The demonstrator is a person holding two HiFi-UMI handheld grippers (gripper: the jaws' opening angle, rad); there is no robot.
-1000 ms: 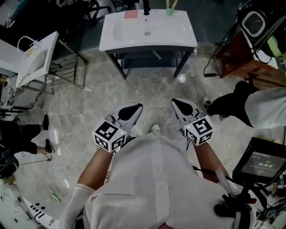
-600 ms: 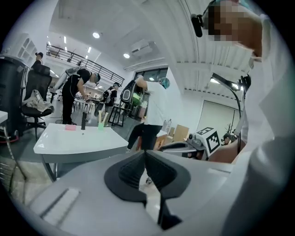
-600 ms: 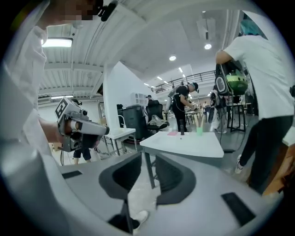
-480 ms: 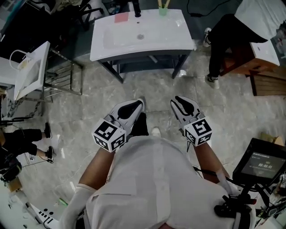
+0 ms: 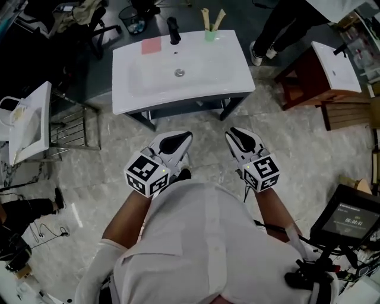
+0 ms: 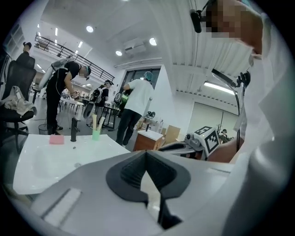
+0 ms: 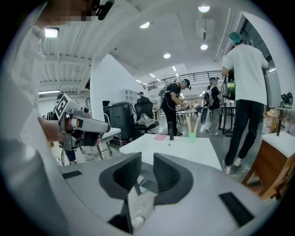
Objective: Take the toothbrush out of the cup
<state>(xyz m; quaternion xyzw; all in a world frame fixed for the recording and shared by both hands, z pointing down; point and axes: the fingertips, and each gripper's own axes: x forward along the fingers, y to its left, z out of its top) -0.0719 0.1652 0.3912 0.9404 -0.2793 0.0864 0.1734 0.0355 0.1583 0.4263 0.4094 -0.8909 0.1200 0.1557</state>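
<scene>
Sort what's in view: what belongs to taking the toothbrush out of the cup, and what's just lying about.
For the job: green cup at the white basin's back edge; two pale toothbrushes standing in it; right gripper, jaws apart, empty; left gripper, jaws together.
Lying about: pink pad and black tap on that basin; spare basin at left; wooden washstand at right.

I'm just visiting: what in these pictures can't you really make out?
- Sticks in the green cup: too small in every view to show bristles.
- Bystander beside the sink: upper body cut off by the head view's top edge.
- Monitor text: too small, head view.
</scene>
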